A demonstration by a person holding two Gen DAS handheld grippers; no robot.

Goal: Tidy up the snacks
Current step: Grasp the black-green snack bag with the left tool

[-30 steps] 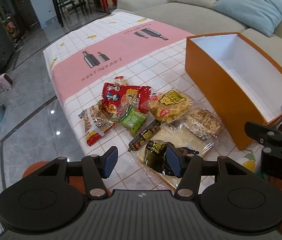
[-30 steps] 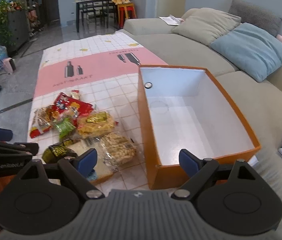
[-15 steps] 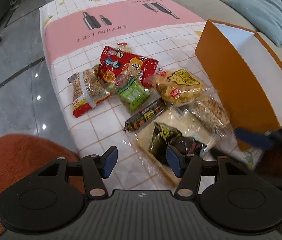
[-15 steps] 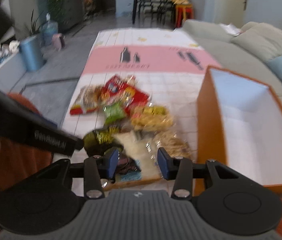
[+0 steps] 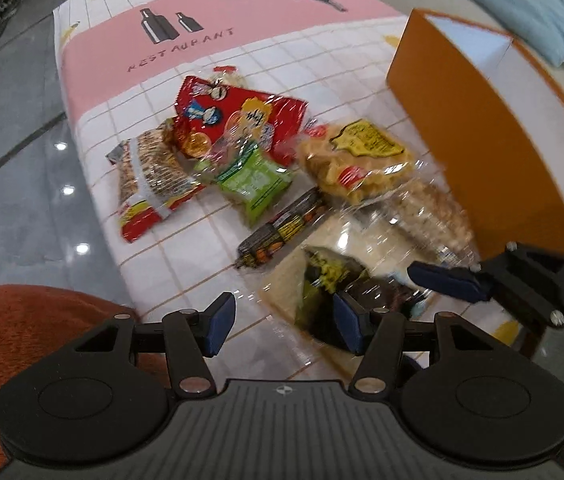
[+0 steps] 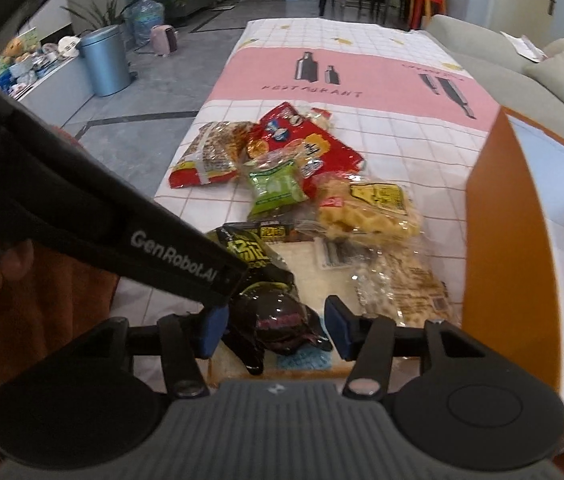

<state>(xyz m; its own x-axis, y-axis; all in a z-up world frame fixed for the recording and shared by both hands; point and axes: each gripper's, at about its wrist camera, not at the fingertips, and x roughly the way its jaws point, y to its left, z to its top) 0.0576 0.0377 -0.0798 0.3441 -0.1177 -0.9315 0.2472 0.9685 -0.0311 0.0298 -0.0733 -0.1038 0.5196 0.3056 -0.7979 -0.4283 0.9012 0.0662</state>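
The snacks are lying in a loose heap on a checked tablecloth [image 5: 210, 40], at the near left of an orange box [image 5: 493, 136] that is standing open with a white inside. Farthest from the grippers a red packet [image 5: 238, 116] is lying partly over a nut packet [image 5: 150, 176]; a green packet [image 5: 254, 184] is sitting just in front of it. A yellow-labelled biscuit bag [image 5: 361, 160] is lying toward the box, with a dark wrapped bar [image 5: 282, 228] beside it and a clear bag of crackers [image 6: 405, 280] touching the box wall.

The right gripper [image 6: 274, 328] is pointing steeply down over the nearest part of the heap. A dark, glossy packet [image 6: 278, 316] is sitting between its blue pads; the jaws are opening, and the pads are standing clear of the packet on both sides.

The left gripper [image 5: 285, 324] is also tilting downward, hanging above the near edge of the cloth with its jaws spread wide and nothing between them. Its right pad is sitting just over the edge of the dark packet. In the right wrist view its body is crossing the left of the frame, with a hand [image 6: 10, 260] gripping it.
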